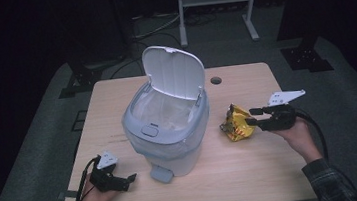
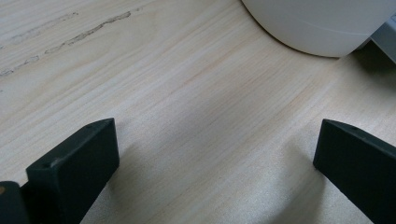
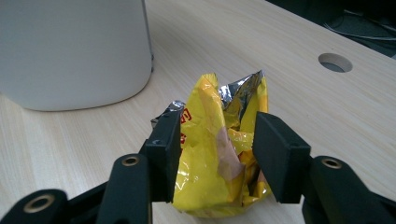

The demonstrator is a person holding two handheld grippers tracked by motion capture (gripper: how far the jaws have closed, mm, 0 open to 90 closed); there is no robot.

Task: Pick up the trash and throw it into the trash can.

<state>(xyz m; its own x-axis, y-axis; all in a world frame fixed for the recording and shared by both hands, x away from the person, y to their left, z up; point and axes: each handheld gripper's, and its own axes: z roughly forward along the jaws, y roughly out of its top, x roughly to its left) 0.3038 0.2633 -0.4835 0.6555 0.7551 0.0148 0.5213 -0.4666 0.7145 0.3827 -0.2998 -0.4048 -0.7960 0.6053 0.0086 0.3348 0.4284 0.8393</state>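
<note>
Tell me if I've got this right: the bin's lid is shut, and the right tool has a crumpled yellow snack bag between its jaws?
Not quite. The high view shows the bin's lid flipped up, open. The rest holds: the right tool has the crumpled yellow snack bag between its jaws.

Right gripper (image 1: 254,114) jaws around yellow wrapper (image 1: 236,123)

The table (image 1: 234,175) is lit evenly from above, while the room around it is left almost black. Soft, short shadows are cast under the bin (image 1: 167,132) and beside the left gripper (image 1: 117,180). The high view is rendered slightly soft, with fine detail lost. In the left gripper view, diffuse shadows are thrown under the jaws and the wood grain is shown sharply. In the right gripper view, glare is caught on the foil of the wrapper (image 3: 219,149), and the jaws nearest the lens are mildly blurred.
</note>
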